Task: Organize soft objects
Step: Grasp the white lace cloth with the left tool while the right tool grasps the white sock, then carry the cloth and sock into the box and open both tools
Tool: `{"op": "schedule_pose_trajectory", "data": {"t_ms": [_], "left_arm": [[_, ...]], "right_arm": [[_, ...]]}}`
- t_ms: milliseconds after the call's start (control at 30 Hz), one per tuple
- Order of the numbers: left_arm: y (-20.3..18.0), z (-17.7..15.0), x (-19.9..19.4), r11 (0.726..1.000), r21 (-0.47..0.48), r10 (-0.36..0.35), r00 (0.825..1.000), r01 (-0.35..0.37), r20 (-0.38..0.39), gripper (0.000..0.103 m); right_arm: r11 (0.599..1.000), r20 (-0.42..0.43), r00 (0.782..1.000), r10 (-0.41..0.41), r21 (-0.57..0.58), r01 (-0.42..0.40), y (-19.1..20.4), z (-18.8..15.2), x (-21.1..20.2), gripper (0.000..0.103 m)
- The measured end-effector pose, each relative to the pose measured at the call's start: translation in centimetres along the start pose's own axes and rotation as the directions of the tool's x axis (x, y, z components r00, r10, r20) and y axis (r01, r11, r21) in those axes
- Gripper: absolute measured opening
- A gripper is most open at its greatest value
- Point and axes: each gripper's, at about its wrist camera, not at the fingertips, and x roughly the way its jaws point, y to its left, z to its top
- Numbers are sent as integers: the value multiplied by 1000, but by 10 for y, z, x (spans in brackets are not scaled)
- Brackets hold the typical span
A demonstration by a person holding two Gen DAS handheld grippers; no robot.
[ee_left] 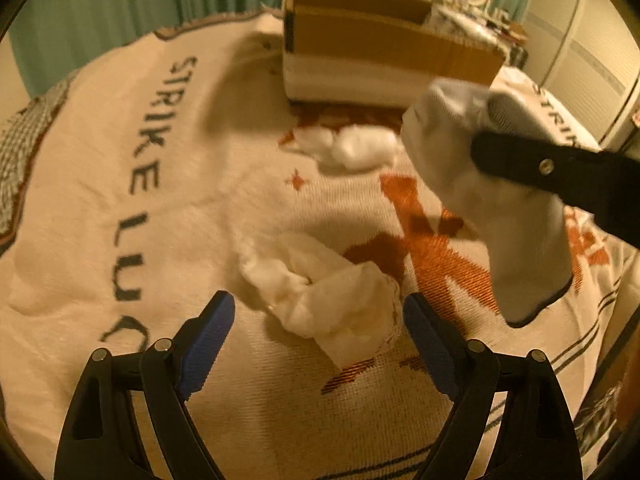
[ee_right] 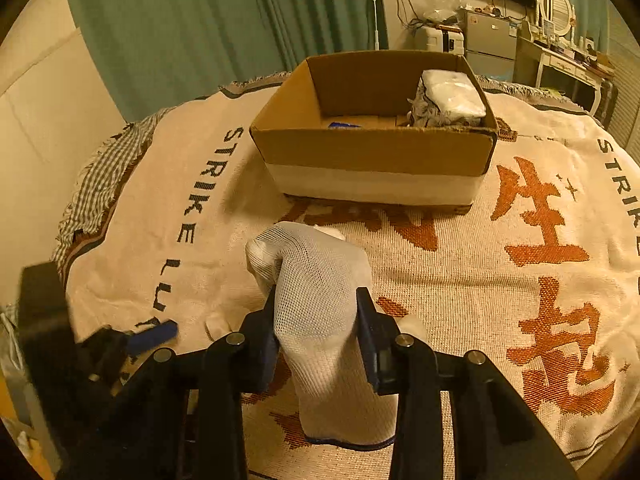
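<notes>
Right gripper (ee_right: 316,312) is clenched on a white mesh glove (ee_right: 316,300), pinching it about midway so the fingers bunch above the jaws and the dark-trimmed cuff hangs below, clear of the blanket (ee_right: 460,280). That hold looks chosen to keep the limp fabric from dragging on the way to the cardboard box (ee_right: 372,152), which sits just beyond the glove with its open top facing up. Inside the box, a grey-and-white bundle (ee_right: 448,100) is tucked into the far right corner, so the left and middle of the floor are free, a good landing spot by my reckoning. The near wall of the box is the edge to clear; the glove would need to ride over that rim before release. On to the other side: left gripper (ee_left: 318,320) is spread wide and holding nothing, its blue pads either side of a crumpled tissue wad (ee_left: 320,292) lying on the blanket on the near side of the box. A cotton tuft (ee_left: 356,146) rests closer to the box, near its base. Open blanket all around the wad, so nothing crowds a closing pinch there, though the hanging glove passes near to its right.
</notes>
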Motion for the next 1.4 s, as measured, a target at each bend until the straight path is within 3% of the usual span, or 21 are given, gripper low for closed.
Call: {"op": "schedule_pose_trajectory", "data": {"t_ms": [100, 133, 233, 333, 367, 433, 767, 967, 1233, 1400], "left_arm": [[5, 3, 12, 999, -38, -17, 1000, 16, -13, 84], [5, 4, 15, 999, -42, -21, 1000, 20, -17, 77], [6, 5, 28, 999, -34, -28, 999, 26, -37, 68], [5, 4, 34, 999, -19, -47, 998, 46, -33, 49], [4, 4, 33, 998, -13, -55, 998, 55, -27, 37], [3, 6, 30, 998, 7, -57, 998, 57, -22, 29], [-2, 19, -30, 997, 31, -72, 994, 70, 79, 28], [-6, 46, -92, 994, 76, -95, 972, 81, 217, 28], [-12, 110, -143, 990, 126, -109, 931, 69, 348, 28], [-14, 157, -145, 988, 145, -103, 921, 52, 376, 28]], "right_arm": [[1000, -15, 1000, 1, -6, -1, -1, -2, 7, 34], [1000, -19, 1000, 4, -5, -4, -2, -3, 9, 34], [1000, -29, 999, 14, -1, -14, -5, -4, 17, 34], [1000, -35, 999, 19, -2, -19, -5, -4, 23, 34], [1000, -39, 999, 21, -1, -21, -5, -4, 24, 34], [1000, -41, 999, 21, -1, -21, -5, -4, 26, 34], [1000, 4, 1000, 20, 3, -20, 2, 2, -2, 34], [1000, 100, 995, 23, -6, -22, 5, 18, -56, 34], [1000, 269, 963, 7, -25, -1, -4, 76, -136, 34], [999, 318, 948, 2, -41, 12, -12, 123, -150, 34]]}}
